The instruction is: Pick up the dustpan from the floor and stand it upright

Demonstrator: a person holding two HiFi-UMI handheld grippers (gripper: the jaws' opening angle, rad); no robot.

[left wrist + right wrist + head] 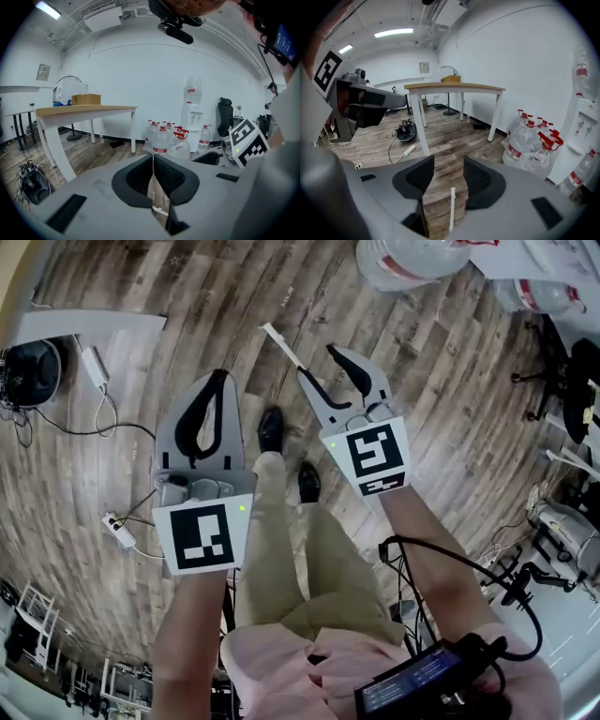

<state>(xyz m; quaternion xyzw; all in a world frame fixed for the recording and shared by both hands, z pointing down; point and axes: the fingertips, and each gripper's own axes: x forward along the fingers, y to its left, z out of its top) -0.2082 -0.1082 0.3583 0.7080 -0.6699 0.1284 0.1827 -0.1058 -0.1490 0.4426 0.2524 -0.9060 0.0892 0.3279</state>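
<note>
I cannot make out a dustpan body in any view. A thin white rod slants over the wooden floor just beyond my right gripper. The rod also shows low in the gap between that gripper's jaws in the right gripper view. My right gripper is open with nothing clamped, and whether the rod touches a pad is unclear. My left gripper is held level beside it, its jaws meeting at the tips. In its own view my left gripper is shut on nothing.
Large water bottles cluster by a white dispenser. A wooden-topped table stands nearby. A power strip and a black round device with cables lie on the floor. The person's shoes are below the grippers.
</note>
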